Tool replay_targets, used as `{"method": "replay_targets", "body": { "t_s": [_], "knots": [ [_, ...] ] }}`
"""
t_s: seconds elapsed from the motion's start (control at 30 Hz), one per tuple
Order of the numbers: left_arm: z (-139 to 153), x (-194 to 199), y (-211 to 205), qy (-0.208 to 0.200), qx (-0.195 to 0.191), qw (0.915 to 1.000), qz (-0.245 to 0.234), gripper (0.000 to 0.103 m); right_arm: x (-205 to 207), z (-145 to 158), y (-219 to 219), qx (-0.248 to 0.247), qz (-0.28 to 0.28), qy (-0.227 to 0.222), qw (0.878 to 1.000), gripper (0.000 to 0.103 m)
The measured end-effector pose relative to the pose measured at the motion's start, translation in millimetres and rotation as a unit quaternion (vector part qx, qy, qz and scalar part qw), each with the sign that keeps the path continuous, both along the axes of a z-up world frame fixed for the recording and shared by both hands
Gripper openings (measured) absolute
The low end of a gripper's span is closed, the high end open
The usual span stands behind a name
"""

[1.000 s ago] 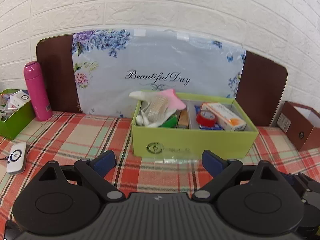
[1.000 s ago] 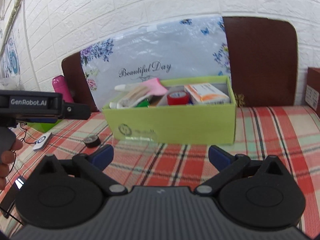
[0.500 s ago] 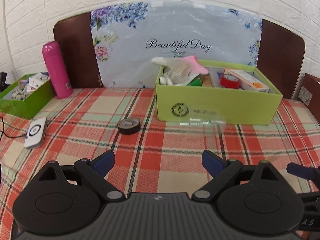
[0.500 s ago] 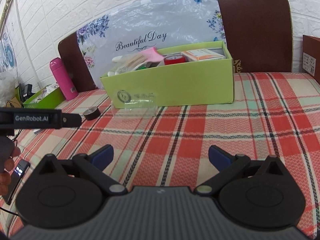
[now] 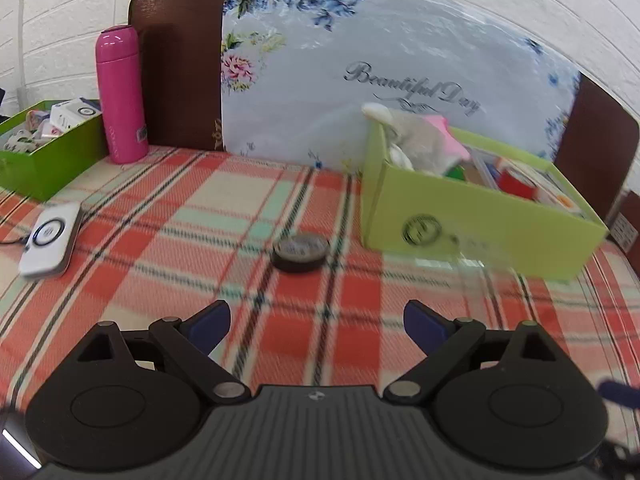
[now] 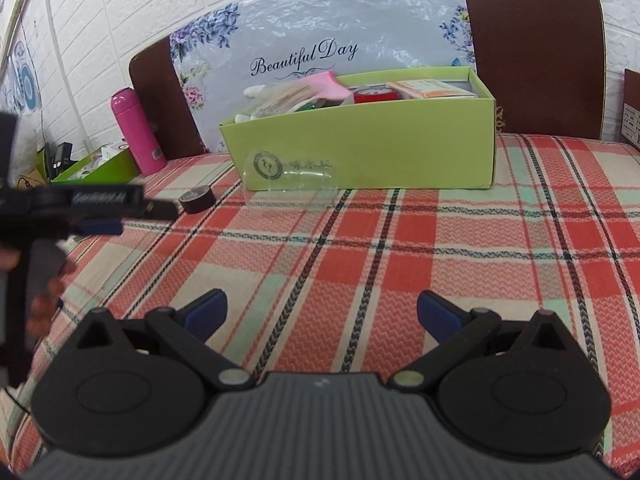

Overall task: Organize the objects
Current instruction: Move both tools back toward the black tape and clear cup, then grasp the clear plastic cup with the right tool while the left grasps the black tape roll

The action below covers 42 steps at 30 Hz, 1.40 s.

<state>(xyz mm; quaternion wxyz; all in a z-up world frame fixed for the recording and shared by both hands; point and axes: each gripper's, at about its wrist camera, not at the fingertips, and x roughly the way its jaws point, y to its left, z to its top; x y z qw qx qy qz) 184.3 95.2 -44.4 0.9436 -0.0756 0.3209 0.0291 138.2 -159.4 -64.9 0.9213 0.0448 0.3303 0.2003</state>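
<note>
A black tape roll [image 5: 300, 254] [image 6: 197, 199] lies flat on the plaid tablecloth, left of the light green box [image 5: 472, 236] [image 6: 372, 156]. That box holds a red tape roll [image 6: 375, 96], an orange and white carton [image 6: 430, 89] and a pink and white bundle [image 6: 296, 94]. A clear plastic cup [image 6: 294, 180] lies against the box front. My left gripper [image 5: 318, 326] is open and empty, a short way in front of the black roll. My right gripper [image 6: 320, 314] hangs open and empty over the cloth, well back from the box.
A pink bottle [image 5: 122, 96] stands at the back left beside a second green box [image 5: 44, 156] of small items. A white charger pad [image 5: 50, 240] lies at the left. A brown box [image 6: 632, 108] sits at the right. A floral board leans on the wall.
The left gripper has swung left and drawn nearer the black tape roll, which now sits ahead of its fingers. The right gripper has pulled back from the box. Both stay open.
</note>
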Motion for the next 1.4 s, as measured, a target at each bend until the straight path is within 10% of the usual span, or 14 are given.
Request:
{"method": "replay_targets", "body": {
  "t_s": [0.27, 0.33, 0.37, 0.4, 0.93, 1.0, 1.4],
  "knots": [
    [-11, 64, 19, -0.035, 0.022, 0.9962, -0.077, 0.096, 2, -3, -2, -0.017, -0.009, 0.007, 1.0, 0.103],
    [-17, 73, 18, -0.024, 0.032, 0.9938, -0.104, 0.085, 5, -2, 0, -0.022, -0.01, 0.005, 1.0, 0.103],
    [-22, 77, 18, -0.004, 0.028, 0.9928, -0.116, 0.049, 8, -2, 2, -0.026, -0.008, 0.003, 1.0, 0.103],
    [-27, 78, 19, 0.015, 0.023, 0.9927, -0.117, 0.042, 11, -1, 4, -0.03, -0.006, -0.001, 1.0, 0.103],
    [-35, 11, 17, 0.01, 0.018, 0.9947, -0.1, 0.042, 123, -15, 98, -0.065, 0.002, -0.015, 0.998, 0.103],
    [-35, 11, 17, 0.011, 0.019, 0.9946, -0.102, 0.042, 129, -18, 95, -0.057, -0.011, -0.006, 0.998, 0.078],
    [-25, -5, -4, 0.019, -0.012, 0.9918, -0.126, 0.041, 63, -10, 54, -0.039, 0.001, -0.008, 0.999, 0.078]
  ]
}}
